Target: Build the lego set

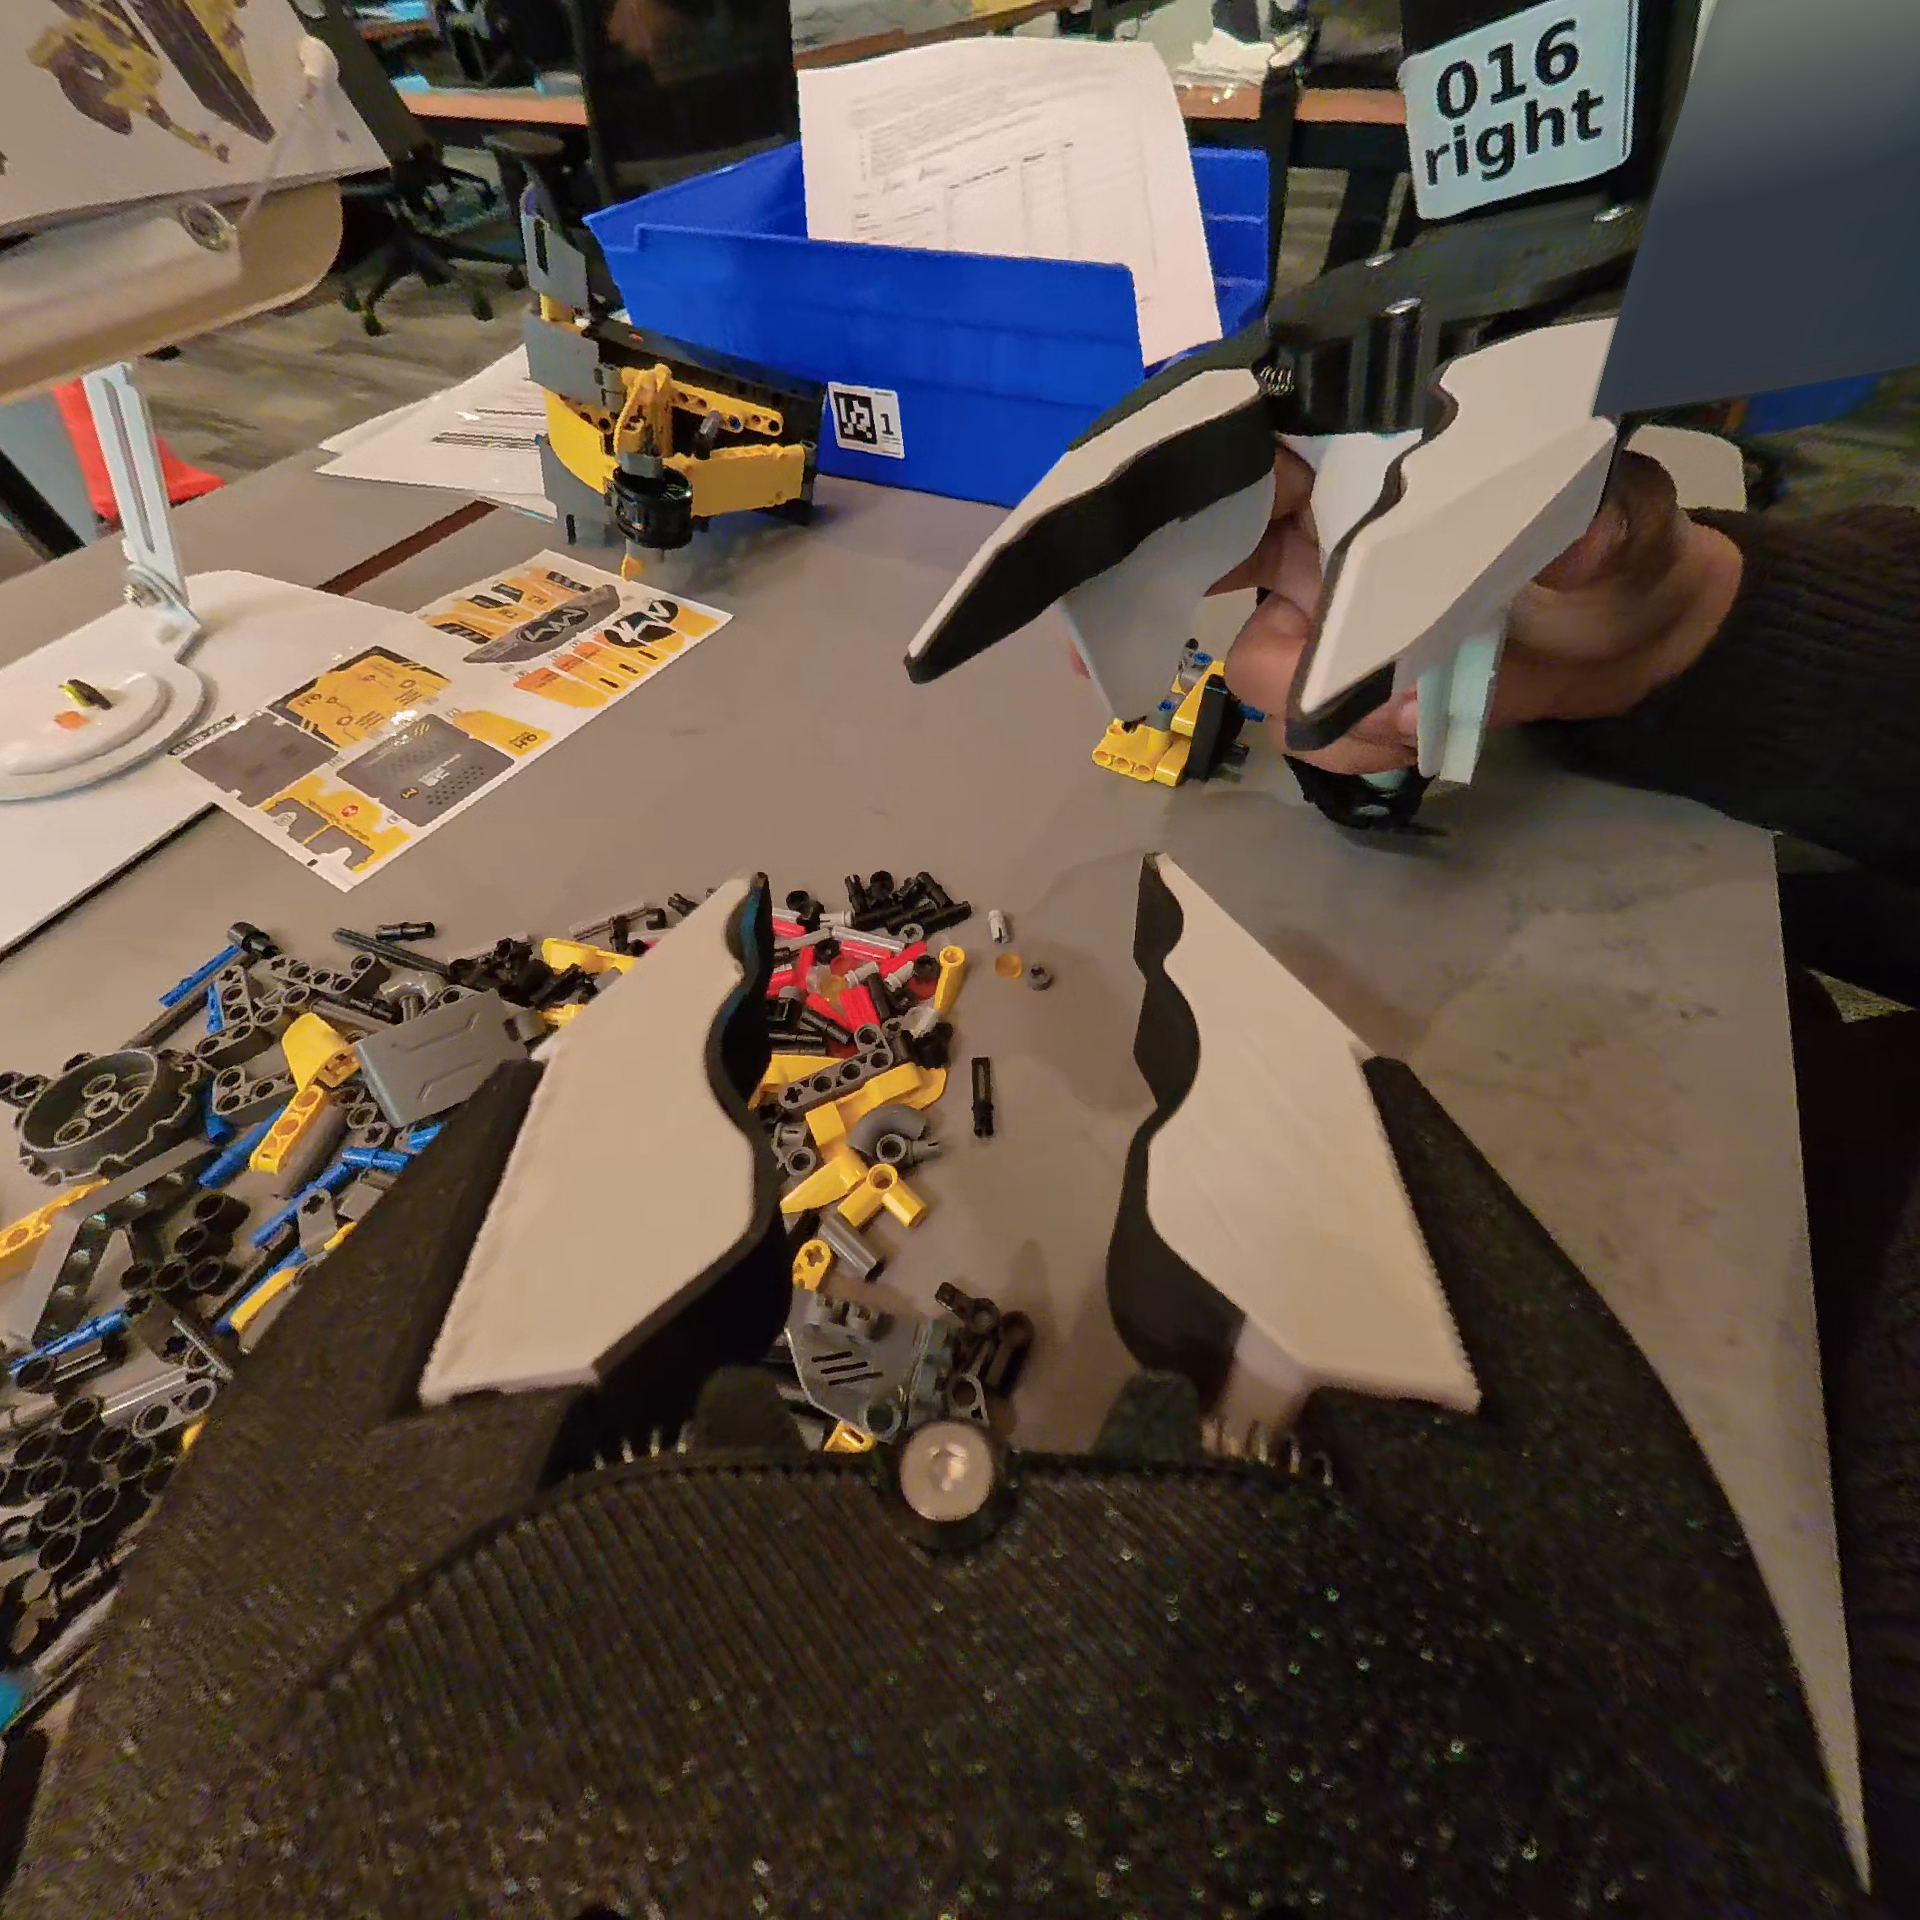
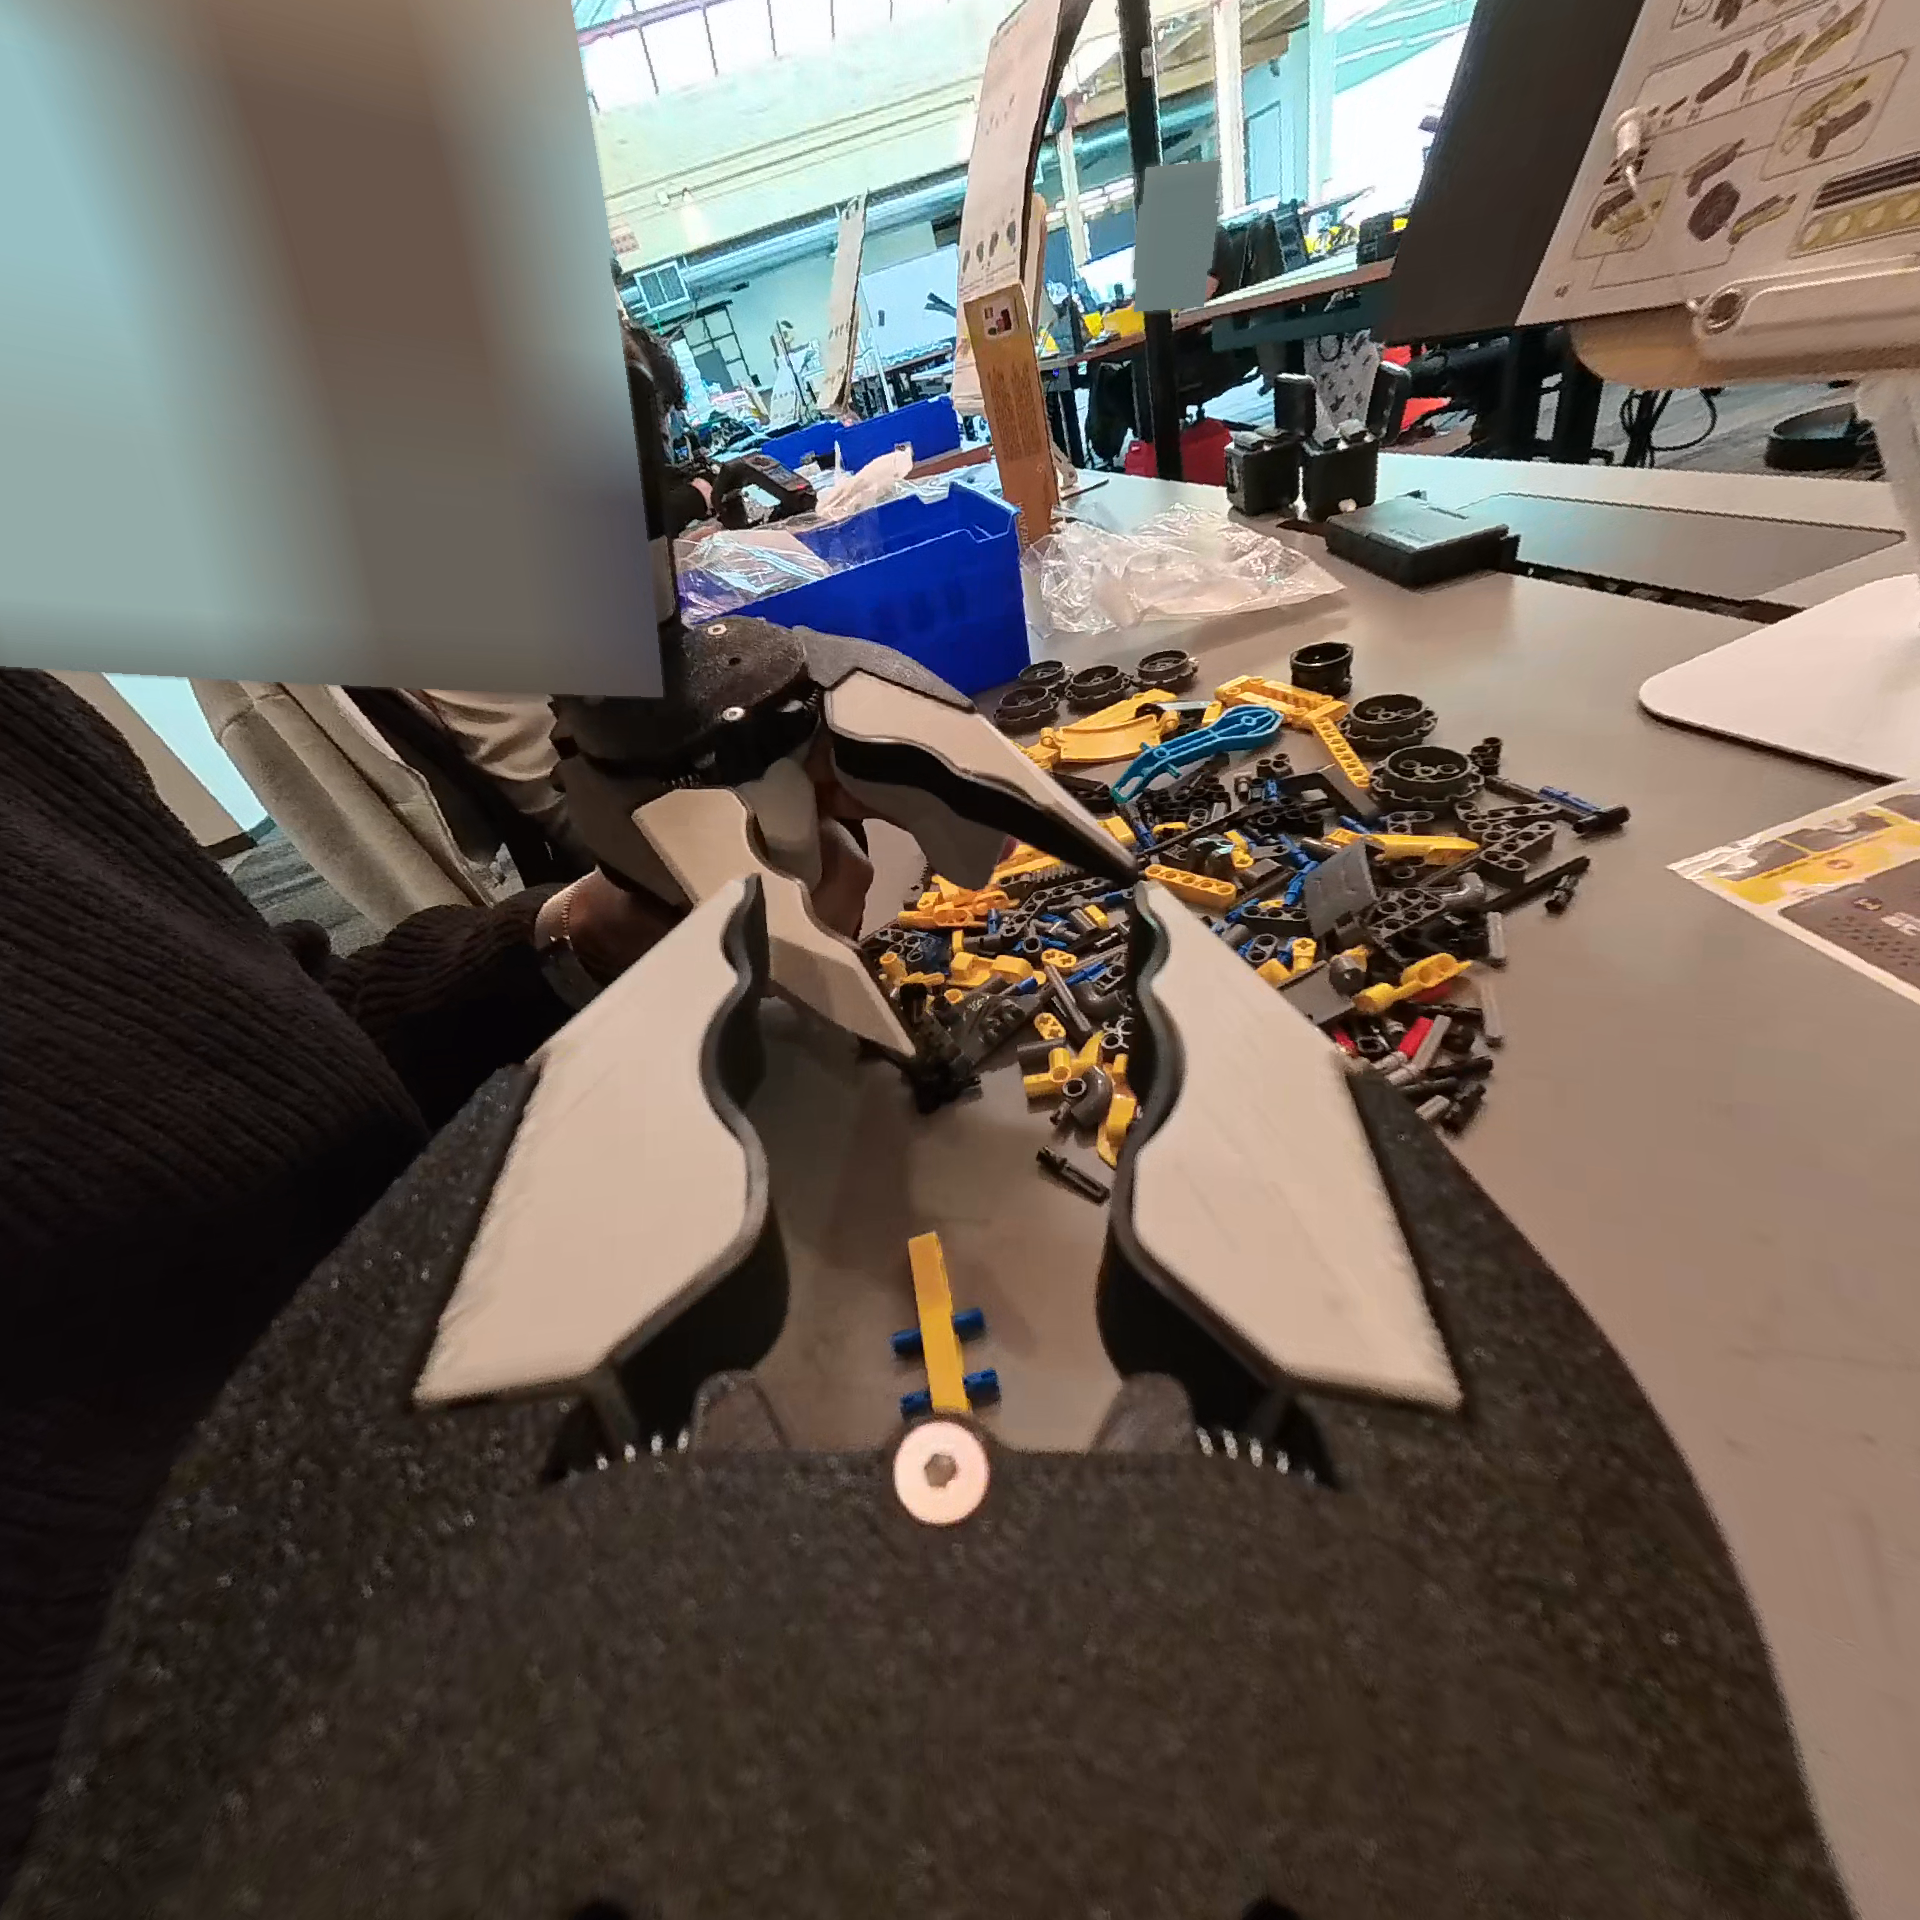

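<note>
Left gripper (image 1: 951,883) fingers spread wide over the loose pile of yellow, black and blue plastic bricks (image 1: 436,1091) on the grey bench (image 1: 1507,987); right gripper (image 2: 940,899) wide too, above a yellow beam with blue pins (image 2: 940,1325)

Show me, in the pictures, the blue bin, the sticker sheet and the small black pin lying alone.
blue bin (image 1: 894,312): left wrist view, front wall.
sticker sheet (image 1: 447,717): left wrist view, middle of the sheet.
small black pin (image 1: 982,1096): left wrist view, its shaft.

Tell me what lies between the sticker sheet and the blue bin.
In the left wrist view, a half-built yellow and grey brick model stands between the sticker sheet and the blue bin.
</note>
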